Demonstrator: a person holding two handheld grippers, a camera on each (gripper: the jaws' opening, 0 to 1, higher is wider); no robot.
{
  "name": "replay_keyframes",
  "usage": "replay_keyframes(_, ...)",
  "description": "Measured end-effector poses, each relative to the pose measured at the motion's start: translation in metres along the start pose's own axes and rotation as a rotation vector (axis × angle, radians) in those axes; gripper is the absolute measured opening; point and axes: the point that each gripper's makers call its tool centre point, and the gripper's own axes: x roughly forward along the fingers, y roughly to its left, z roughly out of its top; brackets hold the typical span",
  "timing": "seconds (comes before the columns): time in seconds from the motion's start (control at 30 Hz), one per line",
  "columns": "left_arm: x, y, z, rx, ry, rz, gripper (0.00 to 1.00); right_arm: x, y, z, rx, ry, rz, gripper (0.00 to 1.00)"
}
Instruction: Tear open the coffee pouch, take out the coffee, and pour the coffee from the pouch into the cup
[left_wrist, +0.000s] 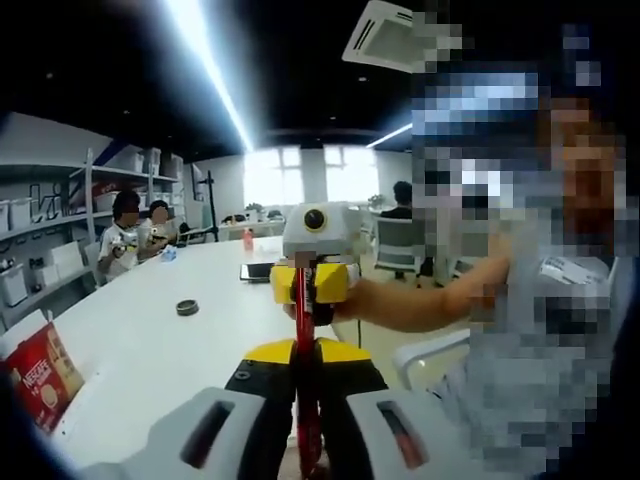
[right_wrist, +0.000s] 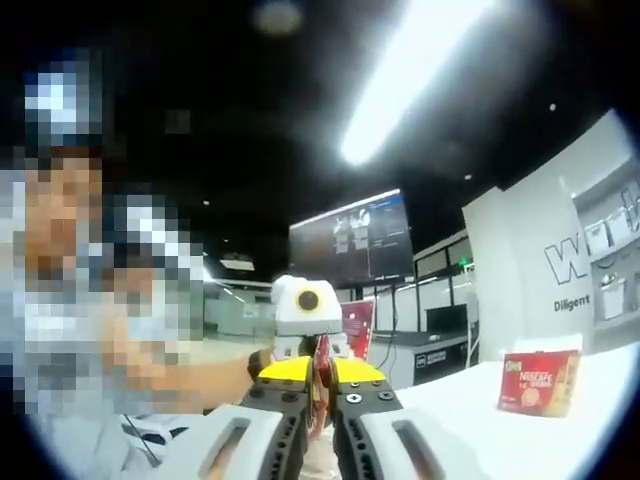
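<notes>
A thin red coffee pouch (left_wrist: 304, 325) stretches edge-on between the two grippers, held up in the air beside the white table (left_wrist: 150, 350). My left gripper (left_wrist: 305, 352) is shut on its near end. My right gripper (left_wrist: 311, 283), with yellow jaws, faces it and is shut on the far end. In the right gripper view the same pouch (right_wrist: 322, 352) runs from my right gripper (right_wrist: 320, 374) up to the left gripper (right_wrist: 316, 340) opposite. A person's forearm (left_wrist: 420, 300) reaches to the right gripper.
A red Nescafe box (left_wrist: 40, 375) (right_wrist: 540, 381) stands on the table. A small dark round object (left_wrist: 187, 307) and a phone (left_wrist: 258, 270) lie farther along it. Two people (left_wrist: 140, 235) sit at the far end. Shelves (left_wrist: 50, 250) line the wall.
</notes>
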Motion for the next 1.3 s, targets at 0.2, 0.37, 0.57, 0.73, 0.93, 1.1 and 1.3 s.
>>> replay_keyframes(0.2, -0.003, -0.003, -0.002, -0.005, -0.003, -0.003, 0.11, 0.0, -0.001, 0.006, 0.012, 0.025, 0.019, 0.06)
replay_keyframes(0.37, -0.003, -0.002, -0.002, -0.005, -0.004, -0.004, 0.07, 0.0, 0.003, 0.006, 0.003, 0.034, 0.036, 0.07)
replay_keyframes(0.57, -0.001, -0.002, -0.002, -0.005, 0.002, -0.006, 0.07, 0.002, 0.004, -0.003, 0.012, 0.043, 0.036, 0.16)
replay_keyframes(0.73, -0.002, -0.002, -0.004, -0.004, 0.007, -0.002, 0.07, 0.004, 0.002, -0.013, -0.005, 0.067, 0.028, 0.09)
replay_keyframes(0.93, -0.005, 0.001, -0.003, -0.021, -0.007, 0.0, 0.11, 0.006, 0.001, -0.013, -0.019, 0.068, 0.024, 0.06)
replay_keyframes(1.1, -0.006, 0.001, -0.004, -0.022, -0.007, 0.0, 0.1, 0.006, 0.002, -0.009, -0.017, 0.056, 0.021, 0.04)
replay_keyframes(1.3, -0.006, 0.0, -0.005, -0.014, 0.001, -0.001, 0.07, 0.006, 0.004, -0.007, 0.004, 0.054, 0.034, 0.12)
